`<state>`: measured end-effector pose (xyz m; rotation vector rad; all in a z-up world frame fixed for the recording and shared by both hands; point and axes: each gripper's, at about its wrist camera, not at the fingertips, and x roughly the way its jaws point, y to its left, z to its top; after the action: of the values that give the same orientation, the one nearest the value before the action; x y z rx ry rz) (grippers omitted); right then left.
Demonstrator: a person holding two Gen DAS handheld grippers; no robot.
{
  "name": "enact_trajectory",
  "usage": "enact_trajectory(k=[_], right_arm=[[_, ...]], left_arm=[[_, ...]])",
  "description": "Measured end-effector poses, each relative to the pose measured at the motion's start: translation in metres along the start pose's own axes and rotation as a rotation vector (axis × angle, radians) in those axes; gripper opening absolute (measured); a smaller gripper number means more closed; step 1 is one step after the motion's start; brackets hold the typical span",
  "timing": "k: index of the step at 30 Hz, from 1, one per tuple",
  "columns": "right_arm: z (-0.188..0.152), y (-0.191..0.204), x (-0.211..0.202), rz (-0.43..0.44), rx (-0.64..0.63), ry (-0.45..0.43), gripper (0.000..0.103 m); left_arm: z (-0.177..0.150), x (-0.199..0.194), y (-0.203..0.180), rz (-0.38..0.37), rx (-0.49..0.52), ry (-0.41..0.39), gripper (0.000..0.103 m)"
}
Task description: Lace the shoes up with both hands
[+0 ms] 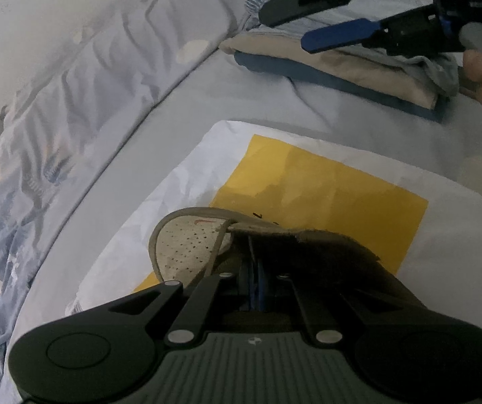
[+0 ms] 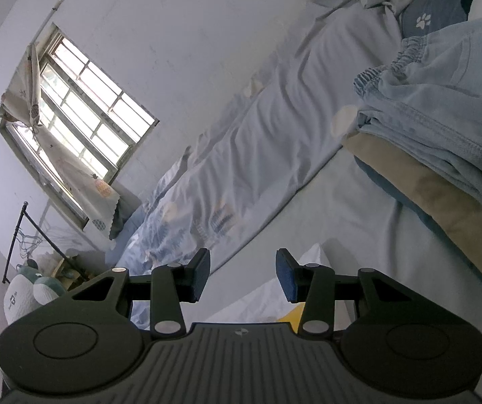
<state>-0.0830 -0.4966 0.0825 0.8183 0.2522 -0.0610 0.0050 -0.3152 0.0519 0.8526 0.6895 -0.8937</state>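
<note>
Closed tight, the left gripper [image 1: 256, 269] pinches the dark fuzzy collar of one beige perforated sneaker [image 1: 187, 245], which lies on a white bag with a yellow panel [image 1: 325, 195] on the pale bed sheet [image 1: 274, 101]. No lace is visible, so this looks like steadying the shoe before threading. The right gripper [image 2: 242, 276] hangs apart, jaws parted and empty; it would next need to find a lace end. One shoe, two grippers, one stack of folded clothes [image 1: 358, 67].

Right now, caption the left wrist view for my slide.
Left gripper shut on shoe over yellow sheet; right gripper open above.
</note>
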Motion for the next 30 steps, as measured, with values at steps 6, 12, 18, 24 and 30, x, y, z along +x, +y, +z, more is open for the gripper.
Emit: enact_trajectory(k=[6,12,18,24,30], right_arm=[[-0.001,0.001,0.0,-0.002,-0.004,0.004,0.046],[-0.002,0.002,0.001,-0.002,-0.004,0.009,0.046],[-0.005,0.003,-0.001,-0.003,-0.003,0.009,0.046],[-0.006,0.003,-0.002,-0.002,-0.005,0.008,0.046],[-0.006,0.004,-0.002,0.0,-0.002,0.009,0.046]], left_arm=[[0.001,0.005,0.0,0.002,0.003,0.002,0.001],[0.001,0.003,0.0,0.001,0.004,0.009,0.001],[0.001,-0.003,-0.001,-0.004,0.018,0.031,0.001],[0.004,-0.001,0.001,0.002,0.009,0.06,0.001],[0.011,0.005,0.001,-0.002,0.018,0.099,0.001]])
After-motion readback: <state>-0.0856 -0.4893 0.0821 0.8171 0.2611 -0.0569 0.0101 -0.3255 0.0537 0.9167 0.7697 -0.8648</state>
